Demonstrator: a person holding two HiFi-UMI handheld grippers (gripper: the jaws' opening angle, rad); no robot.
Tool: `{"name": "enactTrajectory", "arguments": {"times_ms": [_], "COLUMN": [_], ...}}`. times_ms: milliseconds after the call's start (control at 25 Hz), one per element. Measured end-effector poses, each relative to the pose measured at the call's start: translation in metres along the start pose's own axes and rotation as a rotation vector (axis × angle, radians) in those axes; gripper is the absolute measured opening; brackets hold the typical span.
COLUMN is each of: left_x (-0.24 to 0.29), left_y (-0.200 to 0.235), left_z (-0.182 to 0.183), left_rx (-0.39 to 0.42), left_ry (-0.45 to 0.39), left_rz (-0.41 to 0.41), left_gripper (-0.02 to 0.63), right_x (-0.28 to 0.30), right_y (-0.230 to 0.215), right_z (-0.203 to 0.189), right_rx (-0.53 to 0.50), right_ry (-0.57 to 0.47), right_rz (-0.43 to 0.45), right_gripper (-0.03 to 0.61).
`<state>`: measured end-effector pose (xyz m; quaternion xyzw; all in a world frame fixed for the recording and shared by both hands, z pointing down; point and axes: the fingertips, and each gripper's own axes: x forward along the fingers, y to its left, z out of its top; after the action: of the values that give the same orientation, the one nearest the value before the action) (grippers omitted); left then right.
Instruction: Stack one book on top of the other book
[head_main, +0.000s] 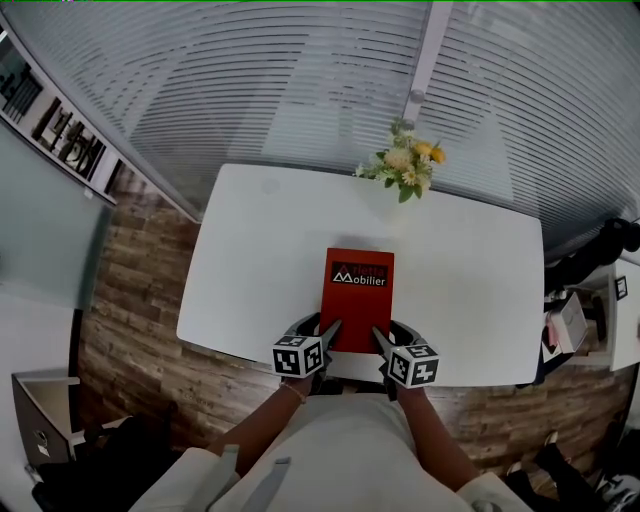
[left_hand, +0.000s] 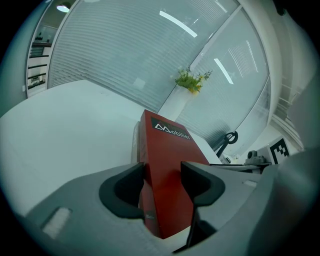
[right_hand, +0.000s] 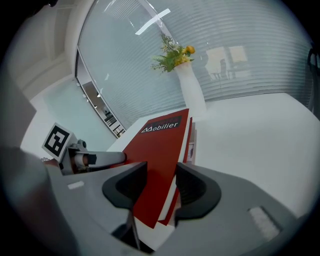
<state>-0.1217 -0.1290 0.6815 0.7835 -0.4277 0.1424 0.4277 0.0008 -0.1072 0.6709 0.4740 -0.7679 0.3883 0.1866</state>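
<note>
Forearm (head_main: 262, 425) at left, bare, slanting up and inward to left hand-held gripper (head_main: 322, 332). Jaws wide, clamped on near left corner of red book (head_main: 360, 290), spine side: one jaw flat on cover, the other against underside. Pointed forward and downward. Book square to near edge of white desk (head_main: 250, 260), title end away, near end just short of that edge; resting or just clear of what lies below, not to be told. Edge of pale second book (right_hand: 193, 142) peeking from beneath at far end. On near right corner, page side, right hand-held gripper (head_main: 386, 337), mirrored, jaws parted by book's thickness and gripping cover and underside. Behind it, right forearm (head_main: 432, 440) slanting inward. At far desk edge, flowers (head_main: 405, 165).
</note>
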Motion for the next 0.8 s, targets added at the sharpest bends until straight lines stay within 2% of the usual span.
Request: {"name": "enactTrajectory", "arguments": {"times_ms": [520, 800], "left_x": [0.016, 0.018], "left_y": [0.011, 0.013], "left_z": [-0.014, -0.015], "left_rx": [0.000, 0.019], "left_ry": [0.046, 0.045], "left_rz": [0.011, 0.001], "left_gripper": [0.238, 0.249], "right_x": [0.018, 0.020], "right_y": [-0.014, -0.015], "right_z": [-0.016, -0.019], "right_rx": [0.026, 0.033], "right_ry": [0.052, 0.034], "right_rz": [-0.009, 0.004], "right_gripper": [0.175, 0.176]}}
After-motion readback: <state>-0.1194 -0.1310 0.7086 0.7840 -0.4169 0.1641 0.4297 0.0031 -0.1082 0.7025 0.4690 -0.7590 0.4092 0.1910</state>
